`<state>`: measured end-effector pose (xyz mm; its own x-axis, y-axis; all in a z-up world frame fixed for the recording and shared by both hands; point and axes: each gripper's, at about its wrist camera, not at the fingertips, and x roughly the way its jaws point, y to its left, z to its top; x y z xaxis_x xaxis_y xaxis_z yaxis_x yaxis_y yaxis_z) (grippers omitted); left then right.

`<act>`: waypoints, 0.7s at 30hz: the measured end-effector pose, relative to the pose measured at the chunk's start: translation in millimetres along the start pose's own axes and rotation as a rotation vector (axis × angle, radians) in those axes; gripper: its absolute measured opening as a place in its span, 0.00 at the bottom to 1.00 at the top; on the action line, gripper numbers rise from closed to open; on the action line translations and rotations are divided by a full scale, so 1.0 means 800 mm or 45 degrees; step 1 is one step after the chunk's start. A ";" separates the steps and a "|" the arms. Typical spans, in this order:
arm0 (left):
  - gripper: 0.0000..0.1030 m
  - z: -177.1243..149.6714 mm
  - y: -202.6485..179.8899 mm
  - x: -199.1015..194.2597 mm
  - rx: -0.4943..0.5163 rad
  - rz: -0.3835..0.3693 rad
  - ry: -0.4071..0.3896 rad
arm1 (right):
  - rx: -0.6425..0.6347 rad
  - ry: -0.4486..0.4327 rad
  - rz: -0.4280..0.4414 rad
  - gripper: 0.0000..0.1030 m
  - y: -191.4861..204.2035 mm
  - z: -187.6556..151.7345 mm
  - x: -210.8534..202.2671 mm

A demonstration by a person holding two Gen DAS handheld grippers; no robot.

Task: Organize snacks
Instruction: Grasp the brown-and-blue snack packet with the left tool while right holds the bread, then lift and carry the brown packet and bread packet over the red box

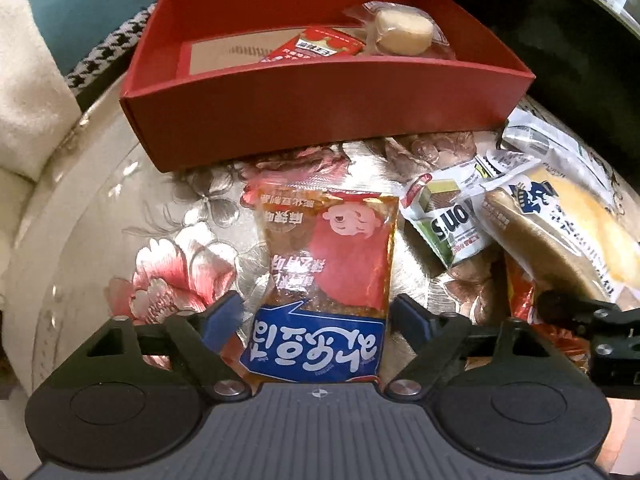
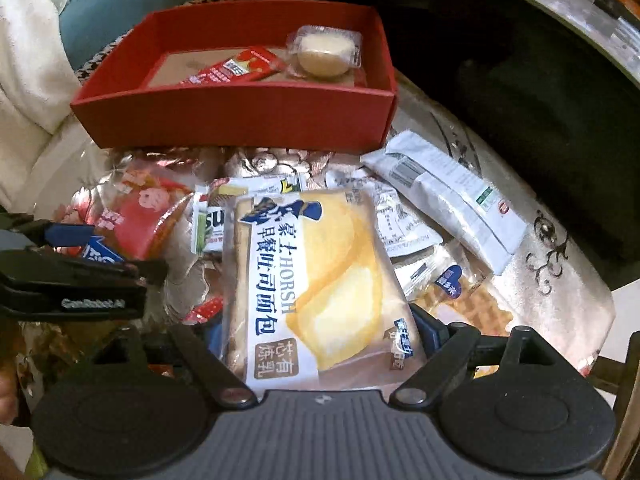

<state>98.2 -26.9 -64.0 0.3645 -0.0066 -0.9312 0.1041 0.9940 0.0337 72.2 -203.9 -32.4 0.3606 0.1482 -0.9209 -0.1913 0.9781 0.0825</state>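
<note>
Between the left gripper's (image 1: 316, 316) spread fingers lay a red snack packet (image 1: 320, 280), flat on the flowered tablecloth (image 1: 168, 264), pads not visibly pressing. The right gripper (image 2: 320, 334) straddled a bread packet (image 2: 316, 292); grip uncertain. Pick-up was evidently in hand; next, closing and carrying to the red box (image 1: 312, 96). Packet bottoms were hidden by gripper bodies.

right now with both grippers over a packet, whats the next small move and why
Probably close the left gripper on the red packet. The packet lies flat on the table between the fingers, and gaps show on both sides, so the pads do not seem to press it yet. The red box just beyond has free floor. The right gripper straddles the bread packet likewise.
</note>
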 end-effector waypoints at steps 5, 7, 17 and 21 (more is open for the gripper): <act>0.81 0.000 0.004 -0.004 -0.005 -0.018 -0.001 | 0.071 -0.026 0.038 0.80 -0.014 0.007 -0.003; 0.83 0.001 0.005 -0.006 -0.011 -0.019 -0.006 | 0.083 -0.018 0.035 0.80 -0.013 0.010 0.001; 0.63 -0.002 -0.001 -0.011 0.053 -0.033 -0.023 | 0.081 -0.020 -0.001 0.70 -0.007 0.002 -0.004; 0.59 -0.005 0.007 -0.016 0.028 -0.054 -0.019 | 0.116 -0.053 0.011 0.70 -0.006 -0.005 -0.018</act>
<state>90.4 -20.5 -53.1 0.3734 -0.0504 -0.9263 0.1401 0.9901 0.0026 64.1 -211.7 -21.4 0.3970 0.1608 -0.9036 -0.1114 0.9857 0.1265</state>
